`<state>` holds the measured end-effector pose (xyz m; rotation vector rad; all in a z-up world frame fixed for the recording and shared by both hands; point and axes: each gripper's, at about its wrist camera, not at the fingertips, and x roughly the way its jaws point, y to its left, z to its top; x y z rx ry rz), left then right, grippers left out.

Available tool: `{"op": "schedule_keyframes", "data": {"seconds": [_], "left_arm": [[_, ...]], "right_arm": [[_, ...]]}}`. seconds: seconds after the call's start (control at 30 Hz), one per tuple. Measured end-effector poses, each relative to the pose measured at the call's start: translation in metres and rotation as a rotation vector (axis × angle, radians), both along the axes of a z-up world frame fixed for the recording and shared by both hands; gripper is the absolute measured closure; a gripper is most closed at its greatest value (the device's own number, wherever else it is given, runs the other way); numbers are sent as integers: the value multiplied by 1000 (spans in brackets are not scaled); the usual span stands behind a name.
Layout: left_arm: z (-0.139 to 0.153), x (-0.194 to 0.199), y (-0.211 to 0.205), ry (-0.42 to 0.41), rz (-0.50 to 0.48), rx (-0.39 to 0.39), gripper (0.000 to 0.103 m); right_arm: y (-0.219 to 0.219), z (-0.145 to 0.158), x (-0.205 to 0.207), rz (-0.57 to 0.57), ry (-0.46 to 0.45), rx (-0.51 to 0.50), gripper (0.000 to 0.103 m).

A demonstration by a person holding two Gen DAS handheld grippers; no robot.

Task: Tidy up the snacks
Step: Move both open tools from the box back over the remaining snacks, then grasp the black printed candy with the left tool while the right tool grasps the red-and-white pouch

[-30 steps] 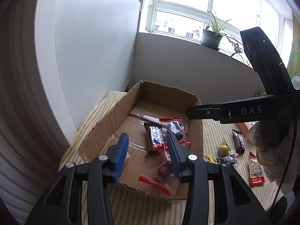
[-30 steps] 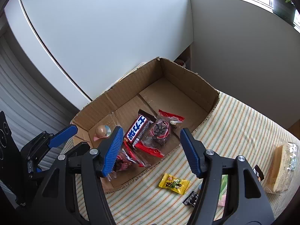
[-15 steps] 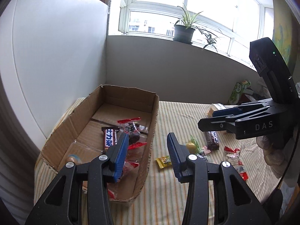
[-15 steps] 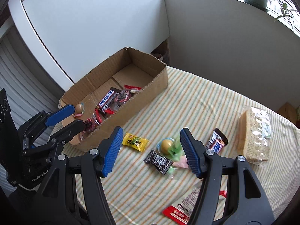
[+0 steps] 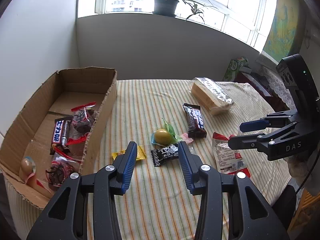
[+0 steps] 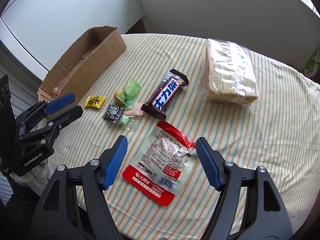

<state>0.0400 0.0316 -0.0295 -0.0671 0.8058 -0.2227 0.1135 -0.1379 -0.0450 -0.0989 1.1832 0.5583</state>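
Target item: red-and-clear snack pouch (image 6: pixel 163 165), flat on the table near its front edge.
Handling: judged light, limp, slick film; pinch a sealed end, not the middle.
Right hand-held gripper (image 6: pixel 162 168): released, jaws straddling the pouch, empty.
Left hand-held gripper (image 5: pixel 158 162): released, empty, above small candies.
Container: cardboard box (image 5: pixel 104 108) at the table's left edge holds a chocolate bar and several wrapped sweets.

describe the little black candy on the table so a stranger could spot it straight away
Start at the cardboard box on the striped tablecloth; just beside it lies a yellow candy. Next to that is the black candy, the only small black wrapper with white swirls.
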Motion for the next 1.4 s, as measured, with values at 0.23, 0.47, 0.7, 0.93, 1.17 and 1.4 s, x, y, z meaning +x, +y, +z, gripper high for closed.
{"op": "schedule_keyframes", "data": {"seconds": [0.23, 0.47, 0.7, 0.93, 1.17, 1.4], "left_arm": [[-15, 7, -26, 42, -77, 71, 62], [-27, 32, -23, 116, -82, 9, 62], [-44, 57, -27, 183, -81, -10, 62], [-46, 46, -23, 223, -119, -59, 62], [-43, 29, -29, 201, -151, -15, 62], [-41, 22, -19, 202, -180, -45, 62]], "right_arm": [[-14, -22, -5, -89, 94, 9, 21], [4, -38, -1, -106, 133, -23, 21], [9, -37, -2, -93, 119, -37, 21], [2, -36, -7, -66, 106, -69, 21], [-1, -34, -11, -62, 90, -89, 21], [2, -35, -14, -43, 74, -125, 21]]}}
